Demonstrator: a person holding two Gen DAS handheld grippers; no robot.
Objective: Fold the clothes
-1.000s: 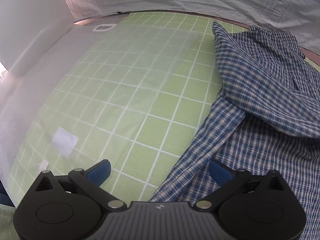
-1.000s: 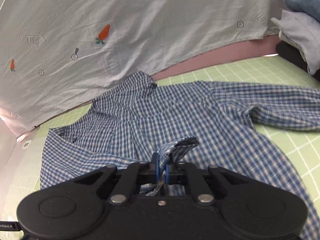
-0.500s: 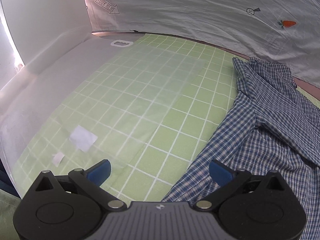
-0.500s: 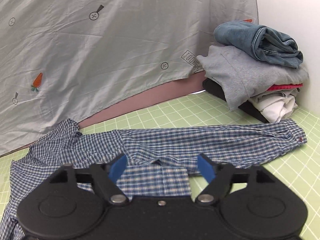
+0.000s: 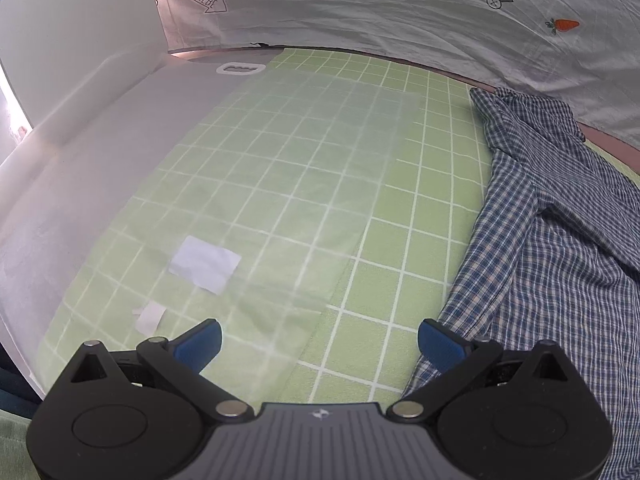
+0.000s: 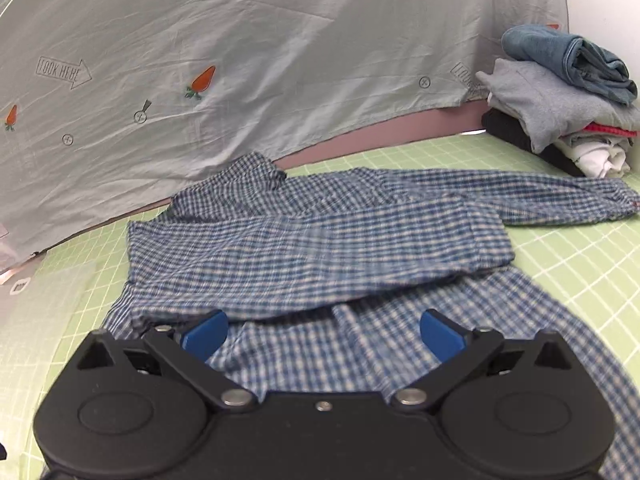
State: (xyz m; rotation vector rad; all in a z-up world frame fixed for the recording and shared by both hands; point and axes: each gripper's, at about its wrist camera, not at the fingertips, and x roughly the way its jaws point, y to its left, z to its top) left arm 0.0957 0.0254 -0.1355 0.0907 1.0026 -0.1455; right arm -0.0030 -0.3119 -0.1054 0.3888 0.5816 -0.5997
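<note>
A blue and white checked shirt (image 6: pixel 320 256) lies on the green grid mat (image 6: pixel 580 264). One sleeve is folded across its body and the other sleeve (image 6: pixel 560 200) stretches out to the right. My right gripper (image 6: pixel 323 336) is open and empty, just above the shirt's lower part. My left gripper (image 5: pixel 320 344) is open and empty over the mat (image 5: pixel 360 200), with the shirt's left edge (image 5: pixel 540 248) beside its right finger.
A stack of folded clothes (image 6: pixel 560 96) stands at the back right. A grey printed cloth (image 6: pixel 240 60) hangs behind the mat. A translucent sheet (image 5: pixel 248 184) with white paper scraps (image 5: pixel 204 264) covers the mat's left part, next to a white wall (image 5: pixel 60 40).
My right gripper opened and let go of the shirt sleeve, which now lies folded across the body. My left gripper drew back and left, away from the shirt.
</note>
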